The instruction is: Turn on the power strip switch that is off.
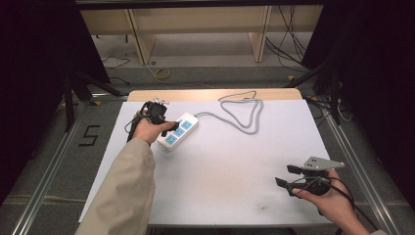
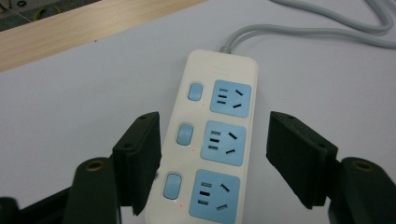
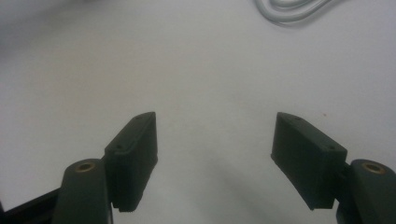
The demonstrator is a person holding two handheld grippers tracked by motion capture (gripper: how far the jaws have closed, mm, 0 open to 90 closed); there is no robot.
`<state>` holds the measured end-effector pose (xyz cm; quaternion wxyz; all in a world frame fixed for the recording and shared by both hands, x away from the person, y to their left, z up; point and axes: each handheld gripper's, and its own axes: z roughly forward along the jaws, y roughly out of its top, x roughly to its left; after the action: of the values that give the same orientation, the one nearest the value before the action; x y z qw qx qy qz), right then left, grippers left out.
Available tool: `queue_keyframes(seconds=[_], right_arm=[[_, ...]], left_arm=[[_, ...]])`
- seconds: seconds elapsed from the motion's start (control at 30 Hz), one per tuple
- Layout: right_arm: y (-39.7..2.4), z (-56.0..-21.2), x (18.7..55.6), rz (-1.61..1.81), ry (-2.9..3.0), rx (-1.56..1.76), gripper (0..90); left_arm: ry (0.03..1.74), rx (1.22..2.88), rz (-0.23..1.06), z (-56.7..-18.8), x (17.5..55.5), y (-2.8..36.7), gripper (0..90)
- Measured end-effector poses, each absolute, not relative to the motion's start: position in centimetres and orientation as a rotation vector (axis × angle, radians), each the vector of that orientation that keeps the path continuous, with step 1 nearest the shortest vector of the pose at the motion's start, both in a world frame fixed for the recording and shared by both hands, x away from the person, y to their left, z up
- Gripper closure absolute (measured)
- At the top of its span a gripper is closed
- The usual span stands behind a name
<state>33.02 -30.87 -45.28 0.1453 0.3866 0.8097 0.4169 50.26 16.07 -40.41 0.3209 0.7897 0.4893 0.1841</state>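
Note:
A white power strip [image 1: 178, 131] with three blue sockets and three grey-blue switches lies at the table's far left; the left gripper view looks straight down on the power strip [image 2: 219, 93]. My left gripper [image 1: 169, 128] hovers at its near end, open. In that view the left gripper [image 2: 215, 140] has one jaw at each long side of the strip; the right pad stands clear of it. Near the table's front right, my right gripper [image 1: 287, 176] is open with nothing between its jaws. The right gripper [image 3: 215, 135] faces bare white tabletop.
The strip's grey cable [image 1: 244, 115] loops across the back of the white table [image 1: 235, 166]; a bend of the cable [image 3: 289, 9] lies far ahead of the right gripper. A wooden strip [image 1: 215, 94] borders the far edge. Dark stands and floor cables surround the table.

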Motion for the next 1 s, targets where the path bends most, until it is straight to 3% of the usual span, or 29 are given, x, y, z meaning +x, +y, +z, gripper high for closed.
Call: queue_keyframes(seconds=[1.0], right_arm=[[-30.9,-45.3,33.2,1.201,2.331,1.117,31.6]], left_arm=[[1.086,2.083,0.522,-41.3,41.9,14.7,23.4]])
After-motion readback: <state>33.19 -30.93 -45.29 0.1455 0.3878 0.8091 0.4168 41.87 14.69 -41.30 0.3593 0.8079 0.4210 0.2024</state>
